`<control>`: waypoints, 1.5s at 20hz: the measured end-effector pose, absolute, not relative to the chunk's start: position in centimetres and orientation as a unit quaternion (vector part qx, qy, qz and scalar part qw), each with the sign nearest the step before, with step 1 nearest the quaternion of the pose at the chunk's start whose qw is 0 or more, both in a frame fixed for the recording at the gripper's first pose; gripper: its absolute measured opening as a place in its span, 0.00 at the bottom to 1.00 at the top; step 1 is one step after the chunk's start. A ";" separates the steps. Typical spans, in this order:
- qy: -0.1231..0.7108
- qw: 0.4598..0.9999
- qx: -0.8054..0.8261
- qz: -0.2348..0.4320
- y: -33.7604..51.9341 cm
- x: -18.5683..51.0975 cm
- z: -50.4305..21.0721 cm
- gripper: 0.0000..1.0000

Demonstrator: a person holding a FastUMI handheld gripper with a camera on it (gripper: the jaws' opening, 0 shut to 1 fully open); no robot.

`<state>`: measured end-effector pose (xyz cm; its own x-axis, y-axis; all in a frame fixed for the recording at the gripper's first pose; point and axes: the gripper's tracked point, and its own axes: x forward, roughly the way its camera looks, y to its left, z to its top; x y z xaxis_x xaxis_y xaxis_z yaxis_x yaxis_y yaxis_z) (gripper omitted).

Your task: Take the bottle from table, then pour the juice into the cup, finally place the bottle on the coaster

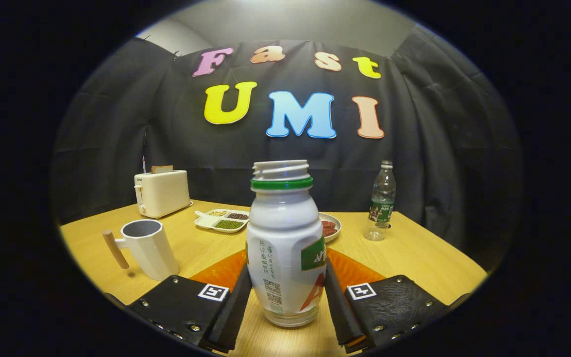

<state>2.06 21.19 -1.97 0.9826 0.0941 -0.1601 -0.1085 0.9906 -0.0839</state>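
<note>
Toaster: a cream boxy toaster (161,193) with a slice of bread (162,169) standing in its slot, at the far left corner of the pale wooden tabletop (429,258), close to the black cloth wall.
Tray: a white divided tray (221,220) holding separate portions of green, dark and pale beans, near the far edge, right of the toaster.
Plate: a white round plate (334,225) with reddish pieces on it, near the far edge, partly hidden.
Water bottle: a clear plastic bottle with a green label (381,201), upright and nearly empty, toward the far right corner.

The bottle (285,248) label shows a large "A".
</note>
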 end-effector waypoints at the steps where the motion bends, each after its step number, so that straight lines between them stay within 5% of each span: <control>1: 0.077 0.994 -0.063 0.054 21.4 2.3 -1.6 0.72; 30: 0.073 0.888 -0.424 0.160 31.6 5.2 -1.6 0.72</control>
<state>5.24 31.56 -1.57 0.9384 0.2226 -0.2645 -0.3456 0.5894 -0.7302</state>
